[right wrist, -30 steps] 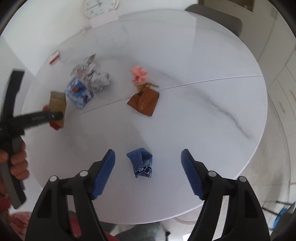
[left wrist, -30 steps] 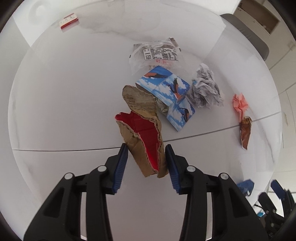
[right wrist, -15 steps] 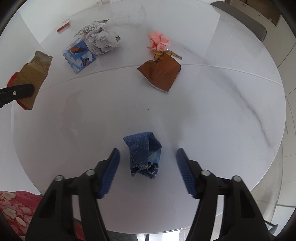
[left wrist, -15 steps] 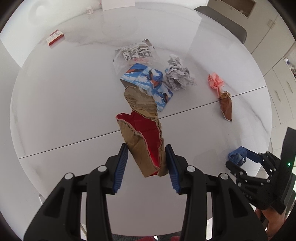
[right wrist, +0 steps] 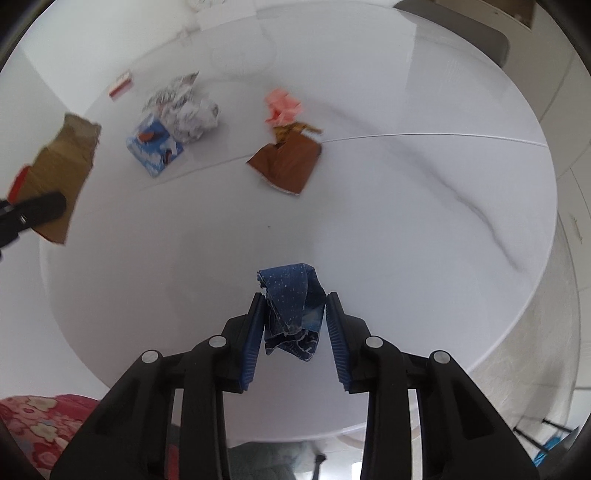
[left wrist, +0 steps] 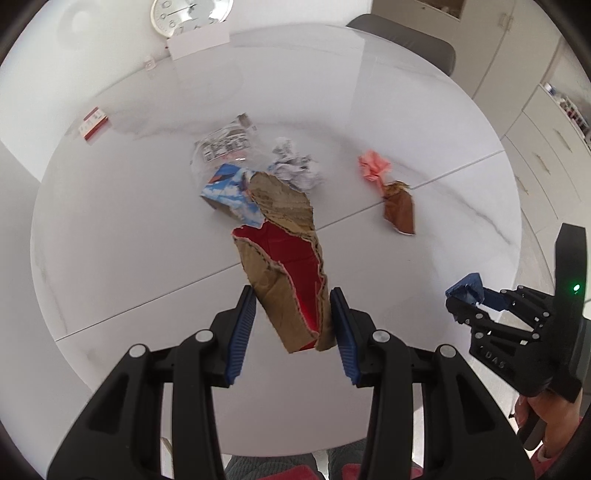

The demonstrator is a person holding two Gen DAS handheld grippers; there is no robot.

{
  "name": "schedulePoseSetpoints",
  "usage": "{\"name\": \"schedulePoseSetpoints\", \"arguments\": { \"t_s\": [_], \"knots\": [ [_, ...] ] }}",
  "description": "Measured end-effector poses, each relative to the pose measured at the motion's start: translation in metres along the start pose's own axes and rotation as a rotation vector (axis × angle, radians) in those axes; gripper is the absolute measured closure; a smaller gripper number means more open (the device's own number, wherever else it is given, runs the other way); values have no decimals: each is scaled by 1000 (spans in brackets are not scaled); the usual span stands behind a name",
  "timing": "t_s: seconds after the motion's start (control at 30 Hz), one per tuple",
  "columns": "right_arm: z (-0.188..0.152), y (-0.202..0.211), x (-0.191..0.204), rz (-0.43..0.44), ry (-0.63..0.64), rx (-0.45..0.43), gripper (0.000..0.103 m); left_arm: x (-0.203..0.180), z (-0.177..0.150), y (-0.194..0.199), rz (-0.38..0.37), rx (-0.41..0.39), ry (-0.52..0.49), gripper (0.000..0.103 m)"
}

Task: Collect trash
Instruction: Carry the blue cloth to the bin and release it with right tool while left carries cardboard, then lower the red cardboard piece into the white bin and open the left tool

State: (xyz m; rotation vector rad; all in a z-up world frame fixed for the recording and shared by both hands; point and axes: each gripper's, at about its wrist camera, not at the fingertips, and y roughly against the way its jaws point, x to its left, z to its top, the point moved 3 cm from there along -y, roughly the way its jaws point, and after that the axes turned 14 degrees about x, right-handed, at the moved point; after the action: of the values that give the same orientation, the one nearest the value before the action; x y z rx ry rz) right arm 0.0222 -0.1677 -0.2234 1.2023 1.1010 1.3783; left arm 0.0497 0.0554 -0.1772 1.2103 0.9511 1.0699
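My left gripper (left wrist: 293, 332) is shut on a torn brown cardboard piece (left wrist: 286, 258) with a red inside, held above the white round table (left wrist: 110, 221). It also shows in the right wrist view (right wrist: 61, 162). My right gripper (right wrist: 295, 332) is shut on a crumpled blue wrapper (right wrist: 293, 306), lifted off the table; the wrapper also shows in the left wrist view (left wrist: 466, 290). On the table lie a blue bird-print box (left wrist: 229, 192), a crumpled white paper (left wrist: 297, 170), a clear printed bag (left wrist: 223, 142), a pink paper ball (left wrist: 373, 167) and a brown wrapper (left wrist: 399, 211).
A small red and white box (left wrist: 93, 123) lies at the table's far left. A white card (left wrist: 197, 40) and a clock (left wrist: 190, 14) stand at the far edge. A grey chair (left wrist: 402, 37) is behind the table. White cabinets (left wrist: 543, 147) are on the right.
My right gripper has closed on the blue wrapper and lifted it off the table. My left gripper has drawn back and up with the cardboard piece.
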Motion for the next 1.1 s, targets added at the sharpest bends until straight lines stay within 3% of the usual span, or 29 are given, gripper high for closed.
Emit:
{"name": "schedulePoseSetpoints", "arguments": {
  "t_s": [0.3, 0.53, 0.57, 0.6, 0.67, 0.77, 0.9, 1.1],
  "knots": [
    [-71, 61, -70, 20, -170, -94, 69, -92, -15, 27, -55, -34, -180, 62],
    [-123, 29, -118, 22, -276, -45, 66, -170, -36, 41, -78, -64, -302, 62],
    [-127, 22, -123, 27, -281, -35, 55, -180, -40, 42, -79, -66, -312, 62],
    [-130, 15, -128, 34, -287, -24, 34, -187, -43, 43, -79, -67, -322, 62],
    [-134, 8, -136, 19, -299, -26, 25, -203, -50, 45, -77, -72, -342, 62],
    [-145, 11, -152, 21, -334, -30, 22, -221, -60, 46, -77, -72, -365, 62],
    [-164, 34, -174, -8, -397, -91, 10, -245, -71, 38, -76, -54, -397, 62],
    [-201, 69, -209, -63, -496, -161, 5, -283, -88, 6, -58, -11, -487, 61]
  ]
}}
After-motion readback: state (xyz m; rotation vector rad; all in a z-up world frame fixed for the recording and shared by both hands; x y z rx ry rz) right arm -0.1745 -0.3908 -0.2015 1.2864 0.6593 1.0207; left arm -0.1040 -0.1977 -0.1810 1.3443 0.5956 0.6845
